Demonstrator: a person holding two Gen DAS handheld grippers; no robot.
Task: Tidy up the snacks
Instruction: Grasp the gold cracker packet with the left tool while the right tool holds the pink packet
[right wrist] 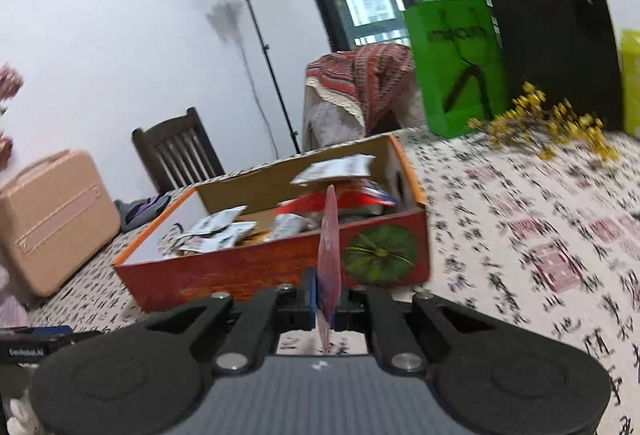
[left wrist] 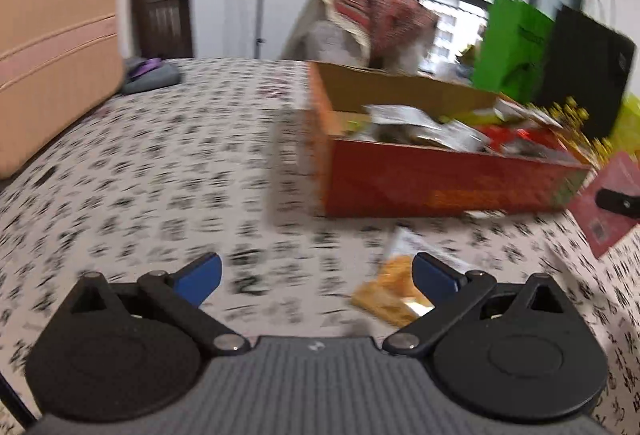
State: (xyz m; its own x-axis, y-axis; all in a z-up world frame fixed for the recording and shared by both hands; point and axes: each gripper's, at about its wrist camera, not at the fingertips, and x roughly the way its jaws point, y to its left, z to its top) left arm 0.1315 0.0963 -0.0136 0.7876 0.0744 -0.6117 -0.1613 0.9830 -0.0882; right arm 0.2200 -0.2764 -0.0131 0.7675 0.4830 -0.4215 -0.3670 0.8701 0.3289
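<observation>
A: Left wrist view: where's the snack?
B: The left gripper [left wrist: 316, 275] has its jaws wide, nothing between them. An orange snack packet [left wrist: 390, 295] lies on the patterned tablecloth [left wrist: 160, 163], just beside the right blue finger, at about four o'clock of the gap. The red cardboard box [left wrist: 440, 183] sits at one o'clock.

A: And the right wrist view?
B: The right gripper [right wrist: 325, 299] is clamped on a pink snack packet [right wrist: 330, 255] (seen edge-on, upright), which rises toward twelve o'clock in front of the box [right wrist: 260, 267] of packets.
</observation>
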